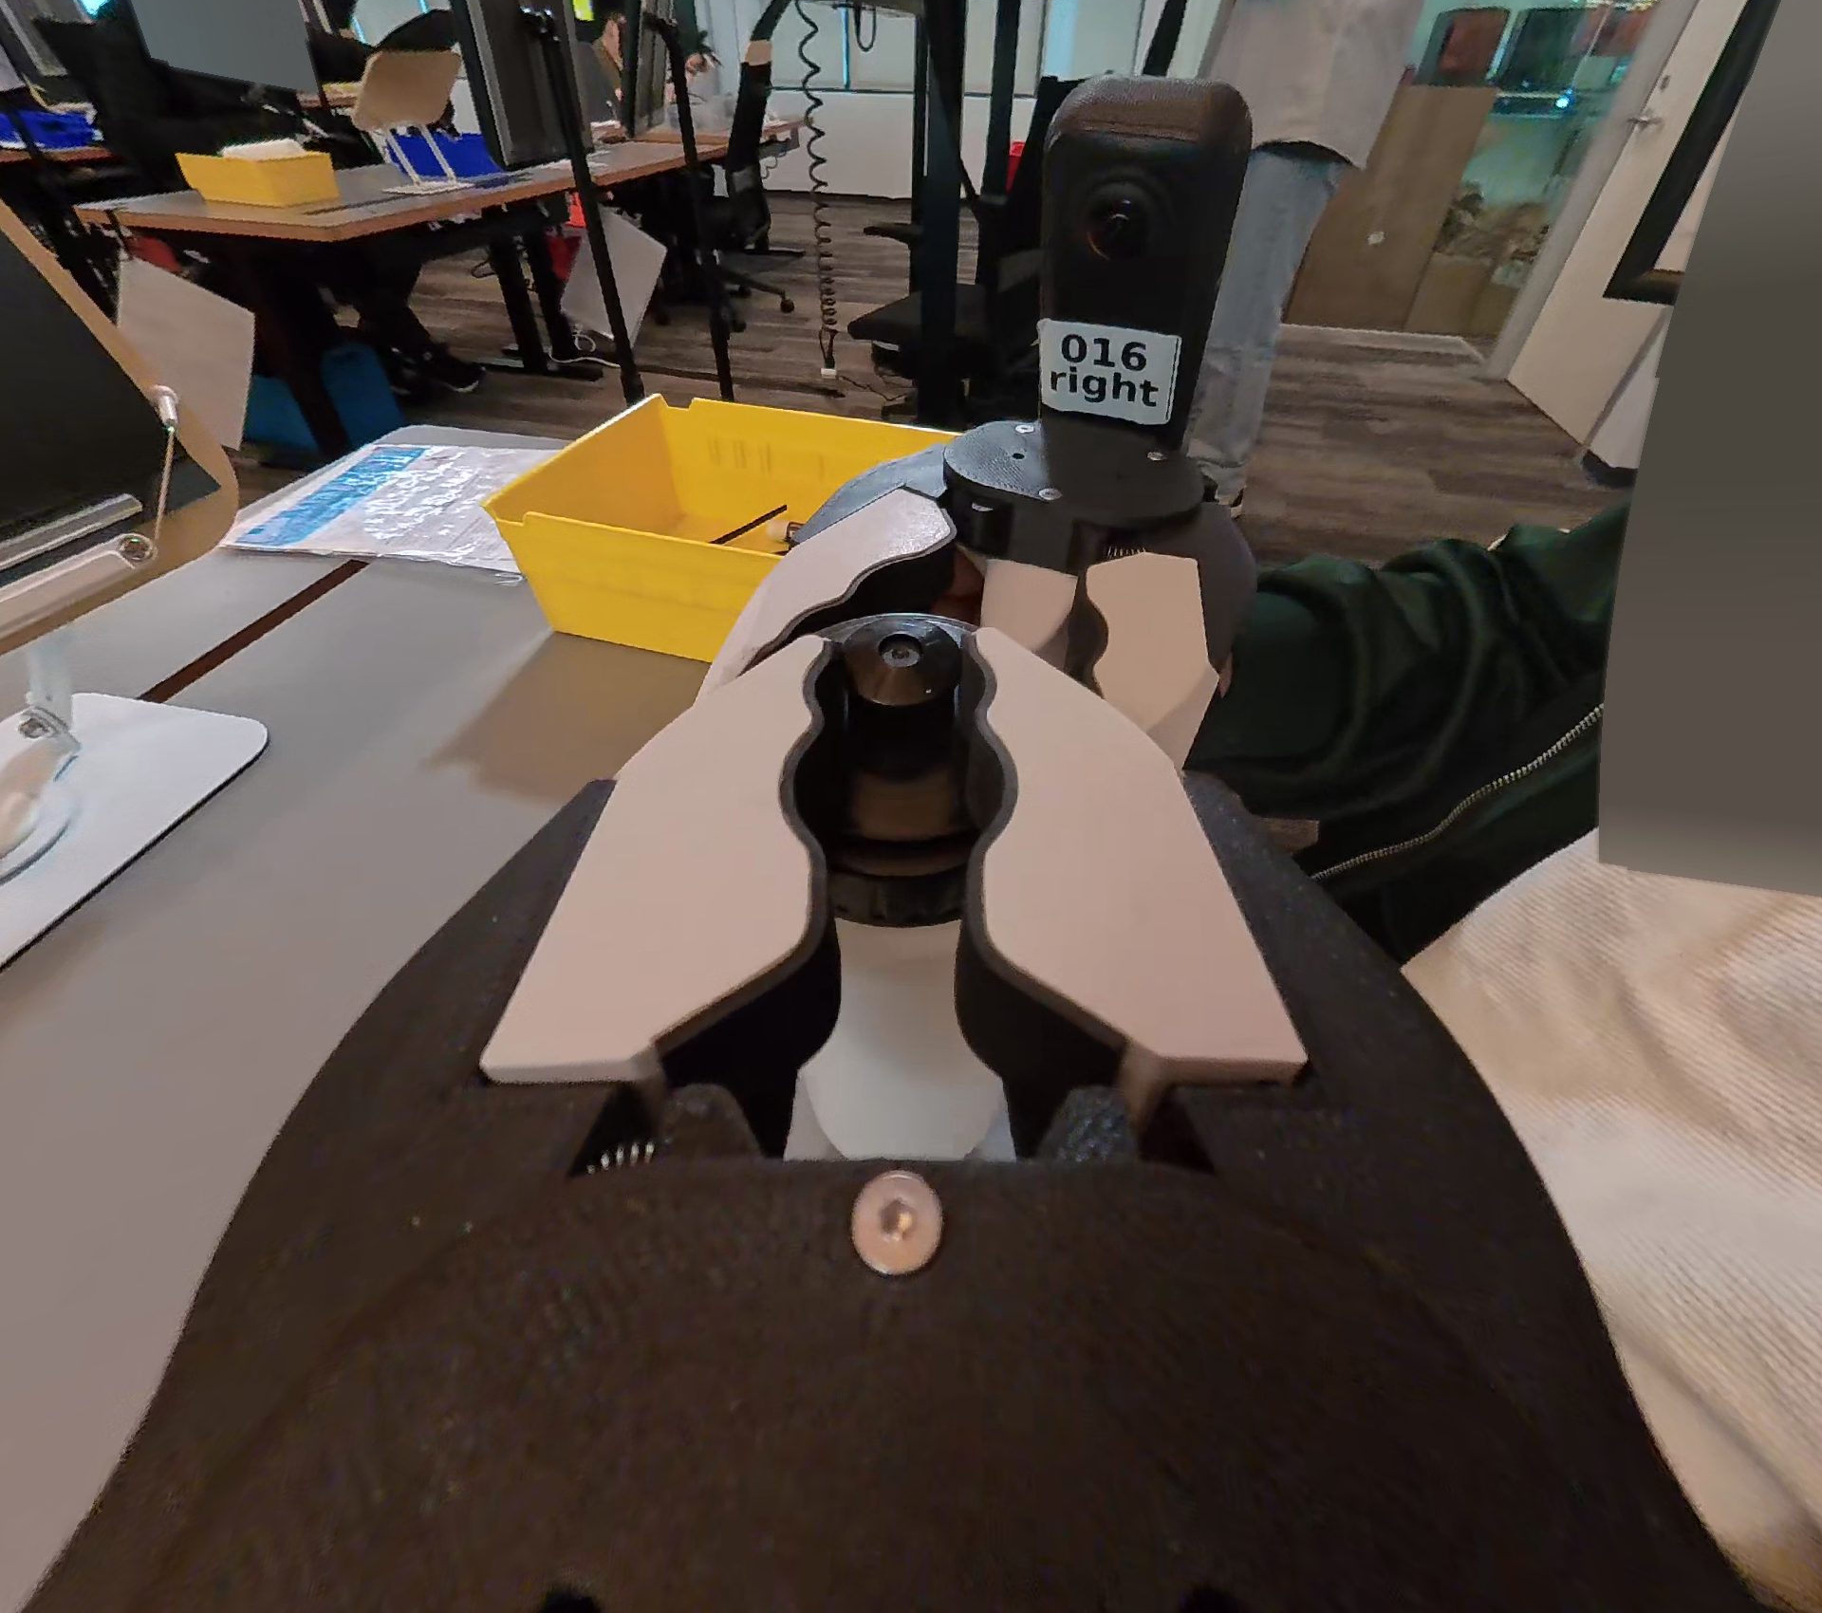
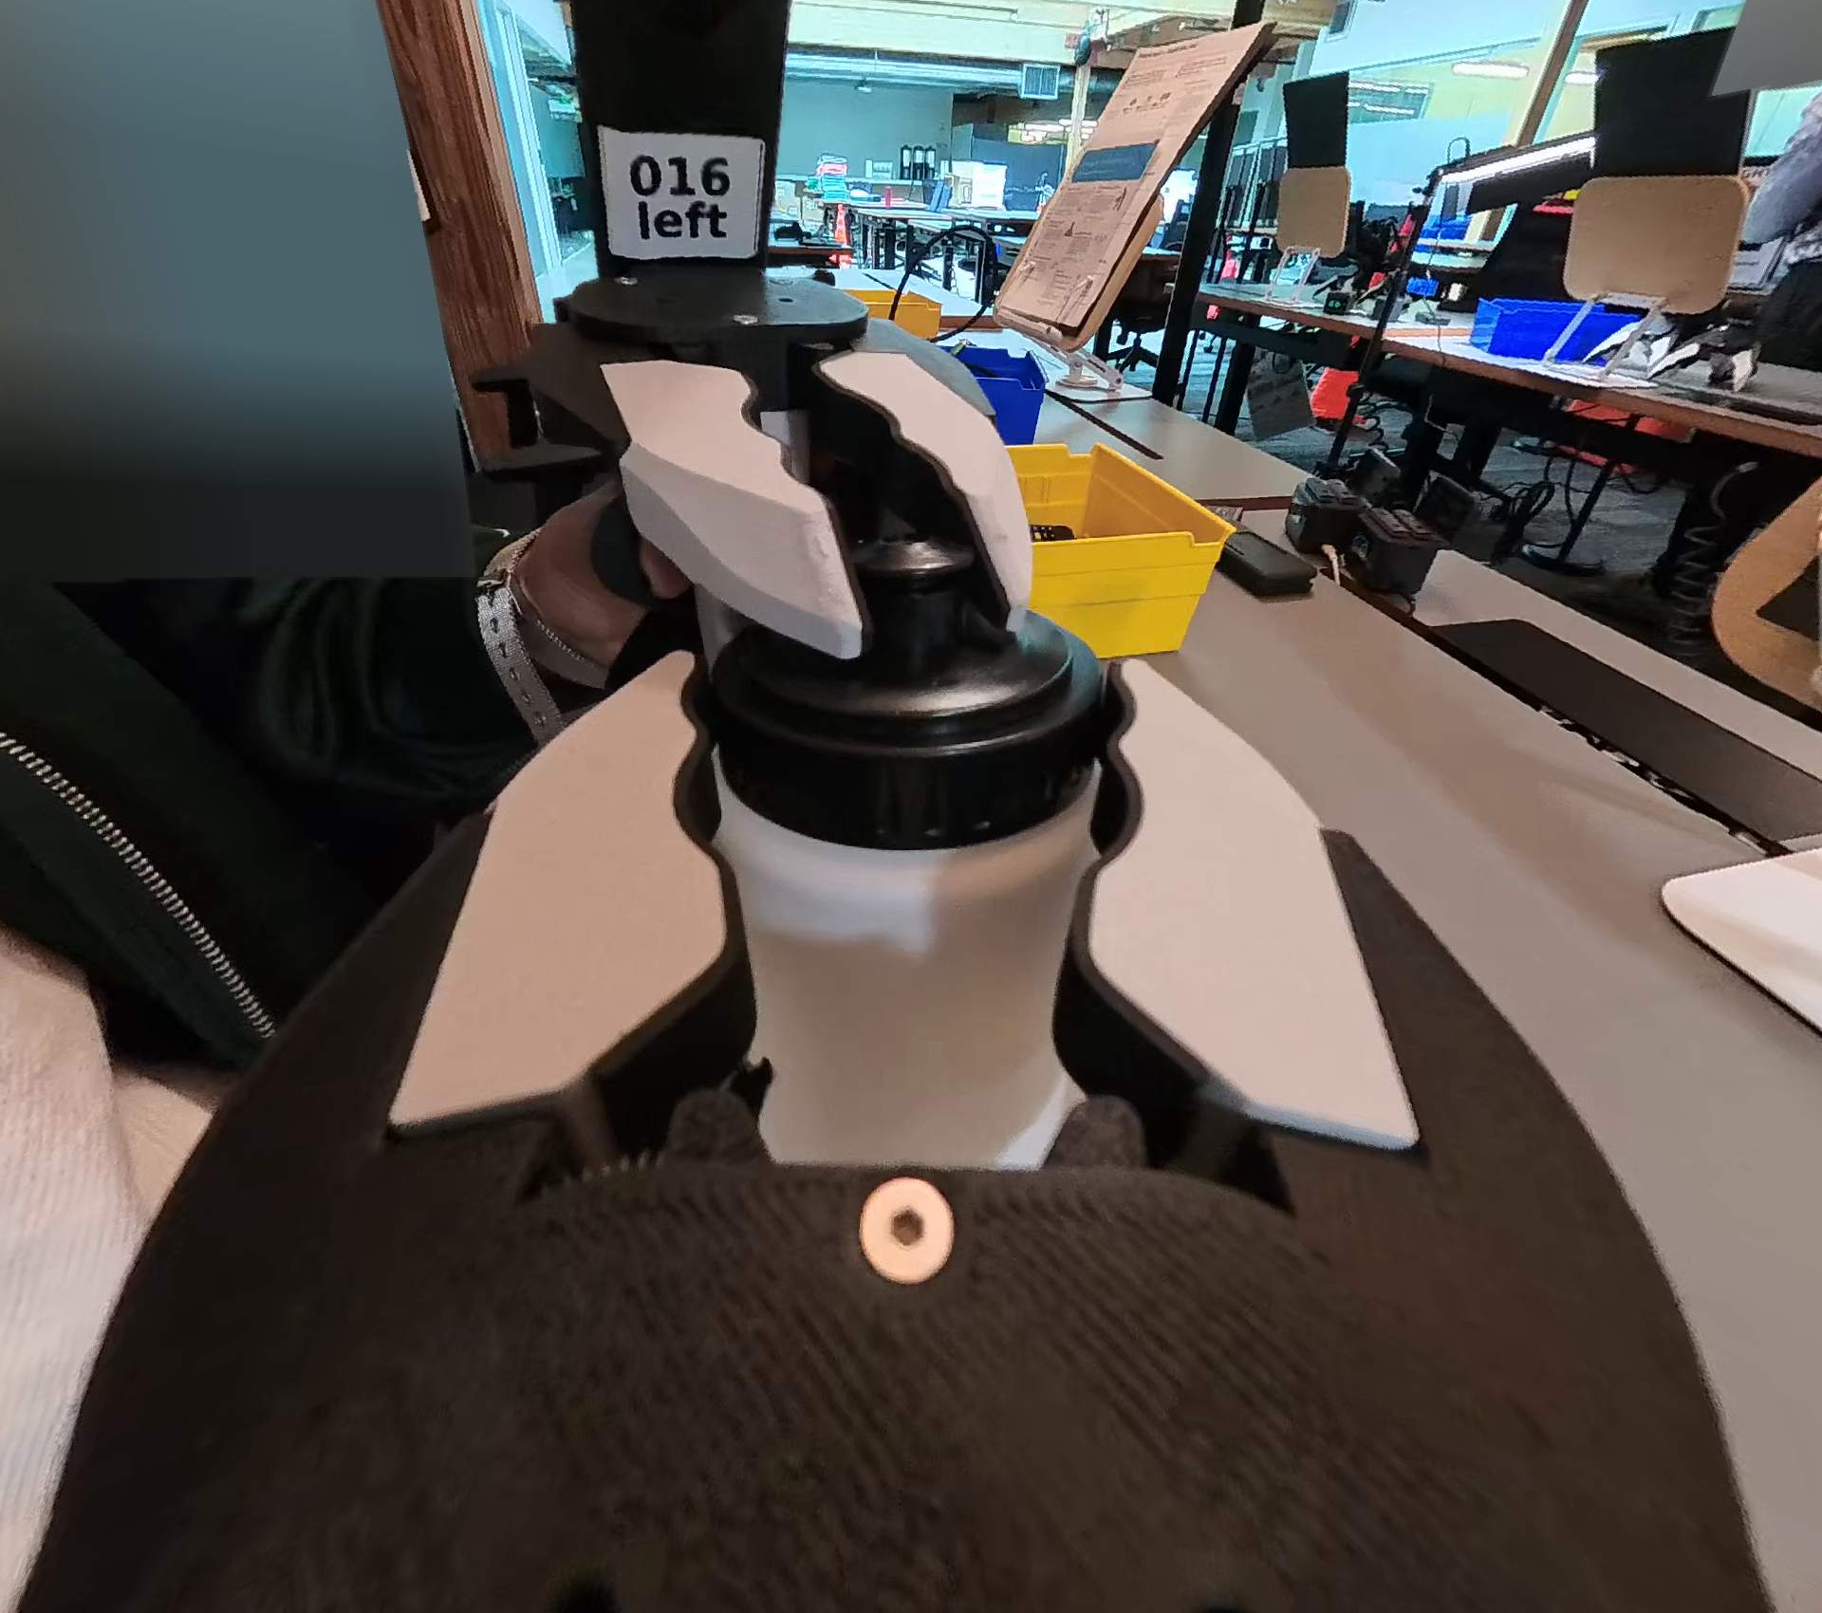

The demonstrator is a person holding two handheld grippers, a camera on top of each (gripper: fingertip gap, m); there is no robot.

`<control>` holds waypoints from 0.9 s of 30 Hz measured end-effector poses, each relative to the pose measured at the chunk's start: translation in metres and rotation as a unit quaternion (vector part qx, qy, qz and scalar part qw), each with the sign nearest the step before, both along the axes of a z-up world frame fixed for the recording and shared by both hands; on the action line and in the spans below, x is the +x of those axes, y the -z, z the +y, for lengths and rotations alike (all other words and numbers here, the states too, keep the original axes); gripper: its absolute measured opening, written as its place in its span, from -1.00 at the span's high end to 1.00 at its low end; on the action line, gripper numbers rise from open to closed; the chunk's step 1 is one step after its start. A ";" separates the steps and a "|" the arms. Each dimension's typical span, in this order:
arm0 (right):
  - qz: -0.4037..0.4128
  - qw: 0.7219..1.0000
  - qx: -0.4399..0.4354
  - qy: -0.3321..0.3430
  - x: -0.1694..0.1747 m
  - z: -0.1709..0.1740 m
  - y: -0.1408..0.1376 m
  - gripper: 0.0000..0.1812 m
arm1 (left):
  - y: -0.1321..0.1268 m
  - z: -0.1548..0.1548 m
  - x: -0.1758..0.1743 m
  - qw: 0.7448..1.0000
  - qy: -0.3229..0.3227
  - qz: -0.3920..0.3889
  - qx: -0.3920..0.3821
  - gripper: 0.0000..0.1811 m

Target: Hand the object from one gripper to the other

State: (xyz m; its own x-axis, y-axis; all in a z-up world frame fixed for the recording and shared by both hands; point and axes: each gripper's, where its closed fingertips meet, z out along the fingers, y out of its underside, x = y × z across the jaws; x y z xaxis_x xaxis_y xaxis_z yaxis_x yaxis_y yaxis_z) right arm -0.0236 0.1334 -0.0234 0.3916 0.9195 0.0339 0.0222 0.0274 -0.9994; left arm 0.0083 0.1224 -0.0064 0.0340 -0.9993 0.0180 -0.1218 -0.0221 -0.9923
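So we're right in the middle of the swap here: the bottle (image 2: 902, 954) is up off the counter (image 2: 1380, 777), standing roughly upright between both grippers. The right gripper (image 2: 902, 678) is about half open, with its fingers wrapped around the white body just under the black cap (image 2: 902, 747), and it looks like it's carrying the weight. The left gripper (image 1: 897, 649) comes in from above and is nearly closed, cupped around the spout (image 1: 897, 678). From its own camera the pads seem to touch, though we can't swear the pinch is firm. That's our main worry. The spout is narrow, smooth and tapered, so if the right one lets go before the left has really bitten, we reckon the bottle slides out and drops on the counter, or bounces toward the yellow bin (image 2: 1124, 570) just behind. Even with a decent pinch, all the weight hangs below that one small contact, so it could swing or twist. The other risk is both grippers pulling apart while clamped, which could yank the spout open or cock the bottle sideways. We'd confirm the left's hold first and then ease the right open slowly.
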 end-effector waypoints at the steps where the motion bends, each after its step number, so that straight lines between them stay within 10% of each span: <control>1: 0.002 1.000 0.001 -0.002 0.000 0.000 0.000 0.14 | 0.000 0.001 0.000 1.000 -0.004 0.003 0.003 0.73; 8: -0.008 0.998 0.029 0.051 0.011 0.017 -0.001 -0.36 | -0.001 0.013 -0.010 0.999 -0.036 0.018 0.019 0.73; 27: -0.052 0.989 0.106 0.088 0.020 0.021 -0.003 -0.37 | -0.007 0.030 -0.026 0.998 -0.062 0.013 -0.005 0.73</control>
